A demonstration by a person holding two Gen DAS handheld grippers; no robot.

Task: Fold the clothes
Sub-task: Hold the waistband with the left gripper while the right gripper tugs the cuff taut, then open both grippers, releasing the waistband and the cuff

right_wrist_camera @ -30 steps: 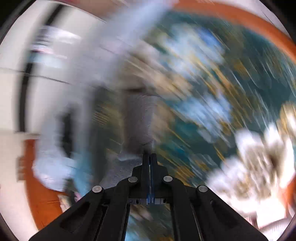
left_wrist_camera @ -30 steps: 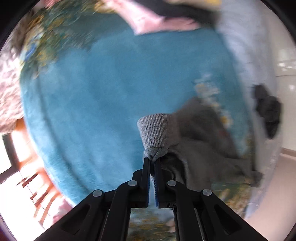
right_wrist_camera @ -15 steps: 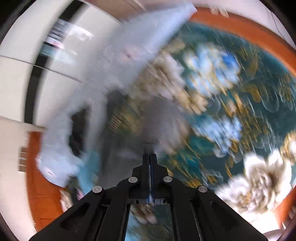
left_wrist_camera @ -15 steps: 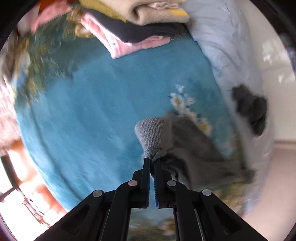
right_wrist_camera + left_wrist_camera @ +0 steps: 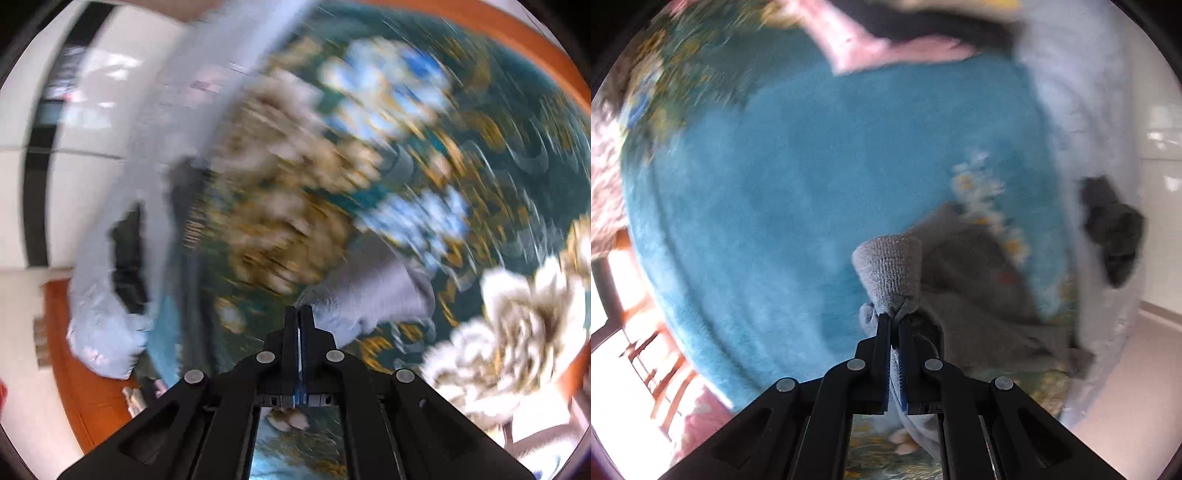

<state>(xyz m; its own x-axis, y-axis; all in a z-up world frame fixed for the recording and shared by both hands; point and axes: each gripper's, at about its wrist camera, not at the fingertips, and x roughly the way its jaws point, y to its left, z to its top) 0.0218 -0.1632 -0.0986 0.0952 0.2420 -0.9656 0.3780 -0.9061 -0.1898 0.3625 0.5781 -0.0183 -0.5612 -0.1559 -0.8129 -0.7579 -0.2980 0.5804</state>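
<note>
My left gripper (image 5: 894, 319) is shut on the ribbed cuff (image 5: 892, 266) of a grey knit garment (image 5: 975, 295), whose body trails down to the right over a teal blanket (image 5: 794, 184). My right gripper (image 5: 299, 312) is shut; a grey fold of the garment (image 5: 373, 291) lies just at and right of its tips, and blur hides whether cloth is pinched. The flowered bedspread (image 5: 406, 166) fills that view.
A stack of folded clothes, pink on the bottom (image 5: 894, 51), sits at the far edge of the blanket. A pale blue sheet (image 5: 1082, 129) runs along the right with a dark crumpled cloth (image 5: 1115, 229) on it. A wooden bed frame (image 5: 74, 369) borders the bedspread.
The left view has tilted and drawn closer to the blanket, cuff still held. The right view has swung, and the grey garment now shows right of its tips.
</note>
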